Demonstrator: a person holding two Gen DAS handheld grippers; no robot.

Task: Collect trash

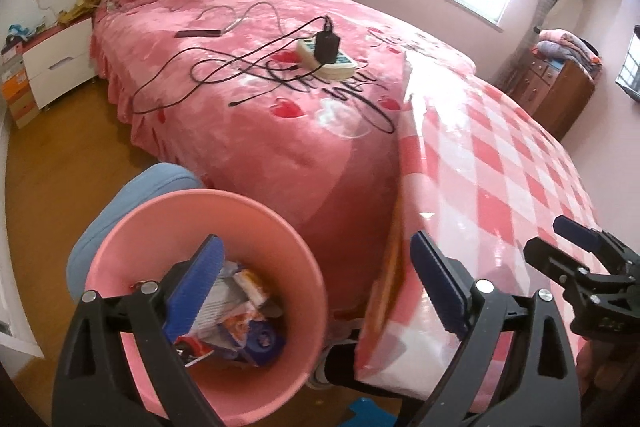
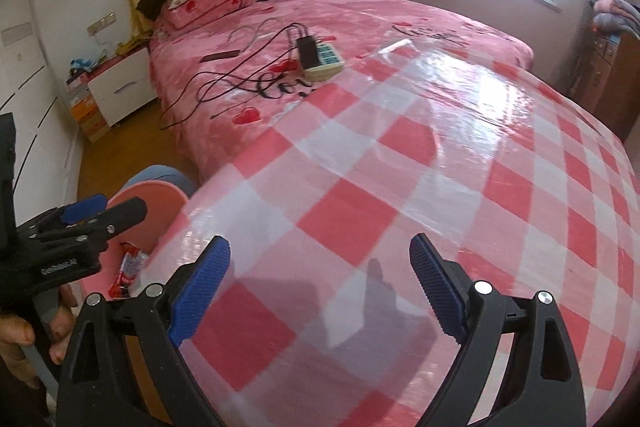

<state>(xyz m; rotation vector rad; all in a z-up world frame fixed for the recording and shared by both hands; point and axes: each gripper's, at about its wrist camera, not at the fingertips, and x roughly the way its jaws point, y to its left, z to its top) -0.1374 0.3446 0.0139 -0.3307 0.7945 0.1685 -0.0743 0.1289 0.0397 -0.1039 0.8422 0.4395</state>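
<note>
My left gripper (image 1: 316,283) hangs over the pink bin (image 1: 200,203), its blue-padded jaws spread wide with nothing between them. The bin stands on the wooden floor (image 1: 60,147), between the pink bed (image 1: 280,131) and a pale blue seat (image 1: 120,203), just beside the table's edge. Inside I see a loose heap of crumpled wrappers (image 1: 236,323): white paper, an orange-printed packet, a blue one, a bit of red. My right gripper (image 2: 320,279) is over the table with its glossy pink-and-white checked cloth (image 2: 440,187), fingers released too, gripping nothing. From that side a red wrapper (image 2: 128,269) shows in the bin.
</note>
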